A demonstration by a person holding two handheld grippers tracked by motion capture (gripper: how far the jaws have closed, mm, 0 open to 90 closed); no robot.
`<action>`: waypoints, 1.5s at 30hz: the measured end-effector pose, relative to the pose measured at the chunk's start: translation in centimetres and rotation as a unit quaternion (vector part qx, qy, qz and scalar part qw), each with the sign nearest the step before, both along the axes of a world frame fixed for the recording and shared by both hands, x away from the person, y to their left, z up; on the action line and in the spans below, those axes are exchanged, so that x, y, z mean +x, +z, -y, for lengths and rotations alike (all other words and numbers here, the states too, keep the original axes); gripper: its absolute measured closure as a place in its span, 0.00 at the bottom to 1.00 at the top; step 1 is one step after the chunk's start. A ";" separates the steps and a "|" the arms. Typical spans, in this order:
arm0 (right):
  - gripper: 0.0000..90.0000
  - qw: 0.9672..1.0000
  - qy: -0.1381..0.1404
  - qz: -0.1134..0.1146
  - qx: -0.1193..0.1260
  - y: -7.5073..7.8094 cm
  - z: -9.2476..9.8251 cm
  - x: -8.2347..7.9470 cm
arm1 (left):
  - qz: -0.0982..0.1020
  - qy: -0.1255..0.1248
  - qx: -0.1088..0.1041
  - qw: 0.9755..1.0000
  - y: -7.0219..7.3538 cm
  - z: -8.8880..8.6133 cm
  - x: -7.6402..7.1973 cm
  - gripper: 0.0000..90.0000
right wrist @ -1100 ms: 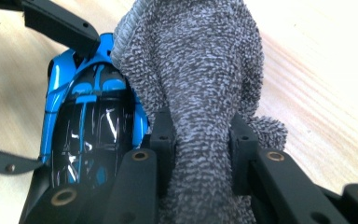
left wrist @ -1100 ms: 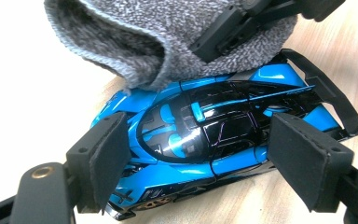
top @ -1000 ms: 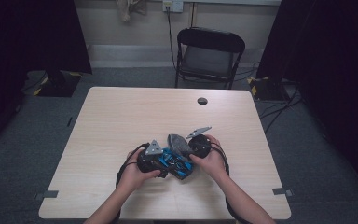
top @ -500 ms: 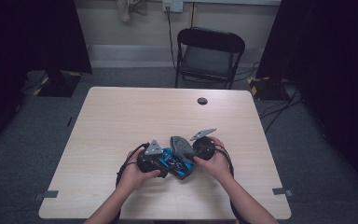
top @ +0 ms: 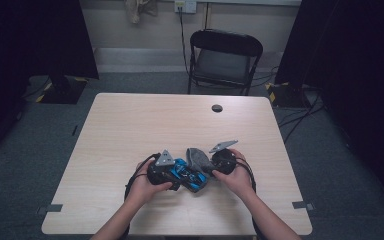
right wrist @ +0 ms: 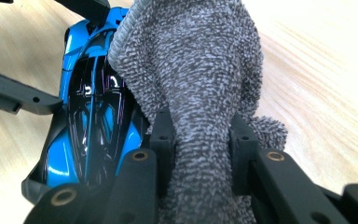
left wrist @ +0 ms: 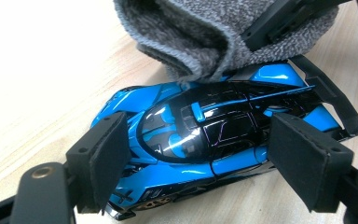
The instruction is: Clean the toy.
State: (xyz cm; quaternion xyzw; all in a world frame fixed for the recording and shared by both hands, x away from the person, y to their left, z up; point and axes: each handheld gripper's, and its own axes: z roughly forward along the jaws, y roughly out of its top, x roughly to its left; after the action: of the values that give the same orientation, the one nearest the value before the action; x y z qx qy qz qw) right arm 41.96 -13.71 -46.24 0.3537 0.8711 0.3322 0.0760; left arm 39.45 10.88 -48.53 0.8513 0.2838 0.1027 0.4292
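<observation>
Clamping a grey cloth (right wrist: 200, 93) between closed jaws: right gripper (right wrist: 200, 149), cloth draped onto the rear of a blue and black toy car (left wrist: 214, 140). Bracketing that car across its body, pads at its two sides, contact not discernible: left gripper (left wrist: 200, 154). Lying on the pale wood counter (top: 130, 125), near its front edge, between both hands; black folding chair (top: 225, 60) beyond.

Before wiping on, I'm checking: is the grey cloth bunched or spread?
Bunched: the grey cloth is pinched into a fold by the right gripper.
</observation>
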 end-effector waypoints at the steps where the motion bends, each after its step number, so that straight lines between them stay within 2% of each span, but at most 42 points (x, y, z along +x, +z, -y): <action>1: 0.78 1.000 0.000 0.000 0.000 0.0 0.1 -0.1 | 0.000 0.000 0.000 1.000 0.0 0.0 0.0 0.23; 16: 0.77 1.000 -0.007 -0.007 0.008 0.0 1.5 -0.9 | 0.000 0.000 0.002 1.000 0.0 0.0 0.0 0.23; 24: 0.77 1.000 -0.013 -0.004 0.003 0.3 2.4 -0.9 | 0.001 0.001 0.001 1.000 0.0 0.0 0.0 0.23; 26: 0.77 1.000 -0.018 0.005 0.001 0.5 2.6 -0.8 | 0.001 0.001 0.000 1.000 0.0 -0.1 0.0 0.23; 33: 0.77 0.999 -0.046 0.018 0.006 1.7 3.5 0.7 | 0.004 0.001 -0.001 1.000 -0.1 -0.1 0.0 0.23; 35: 0.77 0.998 -0.054 0.021 0.001 1.8 3.8 1.1 | 0.002 0.000 0.001 1.000 0.0 -0.1 0.0 0.23; 45: 0.76 0.996 -0.085 0.021 -0.009 1.1 5.0 2.8 | 0.000 0.001 0.012 1.000 0.2 -0.1 0.2 0.22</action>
State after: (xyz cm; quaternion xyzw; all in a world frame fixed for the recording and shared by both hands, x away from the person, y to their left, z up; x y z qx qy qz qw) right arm 44.78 -18.70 -45.18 0.4190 0.8389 0.3238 0.1259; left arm 39.64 10.94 -48.34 0.8563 0.2830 0.1068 0.4187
